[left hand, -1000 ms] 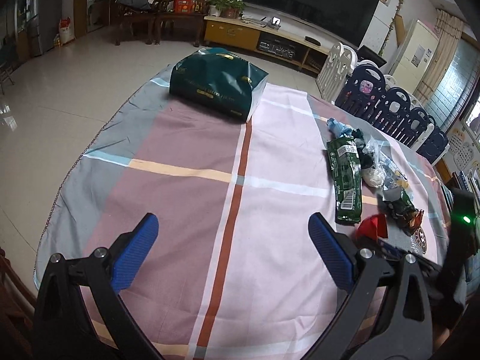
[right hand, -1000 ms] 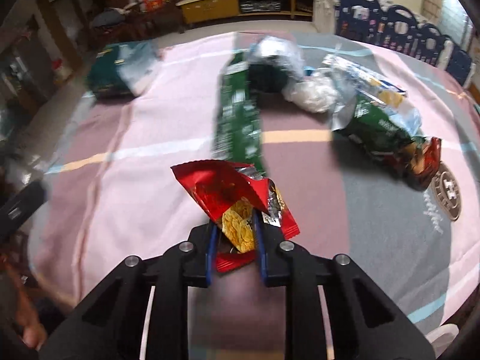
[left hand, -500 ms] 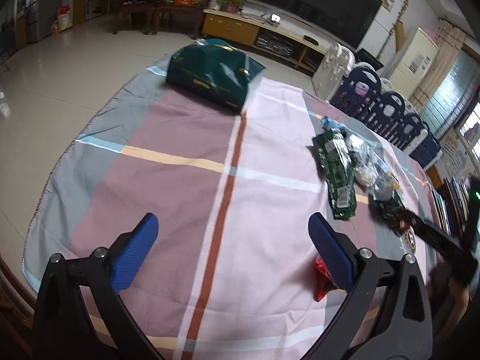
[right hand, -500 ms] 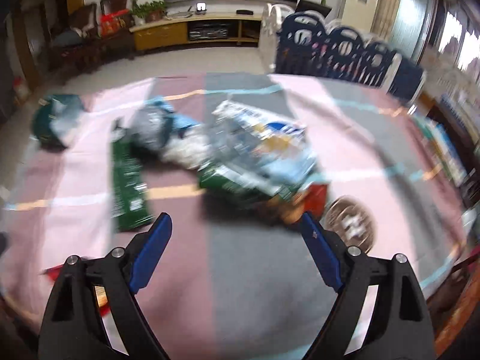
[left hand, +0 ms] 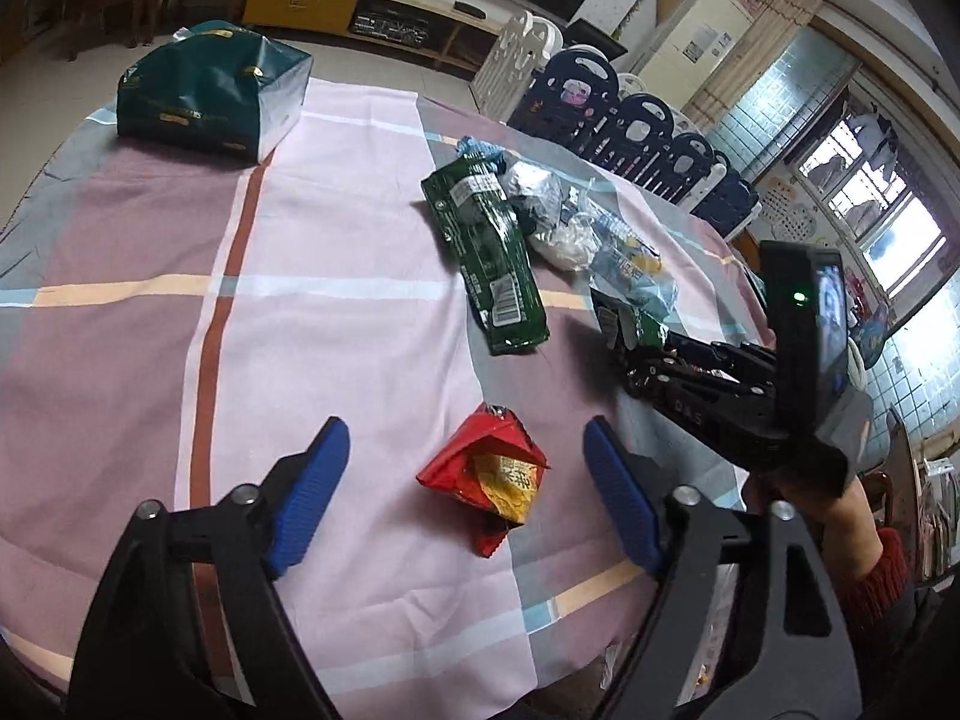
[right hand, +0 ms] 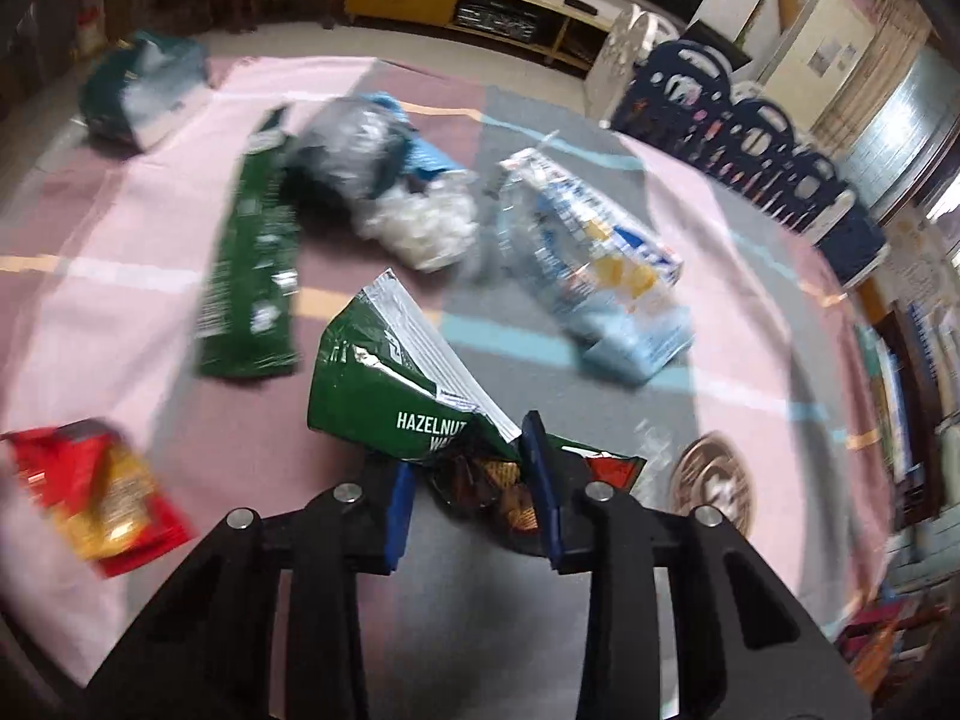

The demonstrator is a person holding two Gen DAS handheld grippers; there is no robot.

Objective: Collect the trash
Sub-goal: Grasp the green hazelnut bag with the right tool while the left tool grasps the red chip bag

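A crumpled red and yellow foil snack wrapper (left hand: 487, 474) lies on the pink, grey and mauve checked cloth covering the desk (left hand: 336, 324), between the blue-padded fingers of the left tool (left hand: 465, 498), whose jaws are closing with clear cloth on both sides of the wrapper and no pad touching it. The right tool (right hand: 474, 492), seen in the left wrist view (left hand: 645, 360) reaching in from the right in a hand with a red knitted sleeve (left hand: 873, 576), is closing its narrow jaws around the lower end of a dark green foil wafer packet printed with the word HAZELNUT (right hand: 408, 402); the packet's silver-lined torn top stands up tilted away from the tool, and the blue pads sit against its crumpled bottom. Farther along the desk the rest of the litter is bunched together: a long flat green wrapper with a barcode (left hand: 489, 252), a crumpled silver and black foil bag (right hand: 354, 144), a wad of white plastic (right hand: 429, 225) touching it, and a pale blue and yellow clear plastic bag (right hand: 600, 276) just beside that. A dark green glossy gift bag with gold lettering (left hand: 210, 96) lies well apart at the far corner of the desk. A round brown coaster (right hand: 711, 483) lies near the right tool. Beyond the desk stand navy and white plastic play-fence panels (left hand: 630, 120) and a low yellow television cabinet (left hand: 360, 0).
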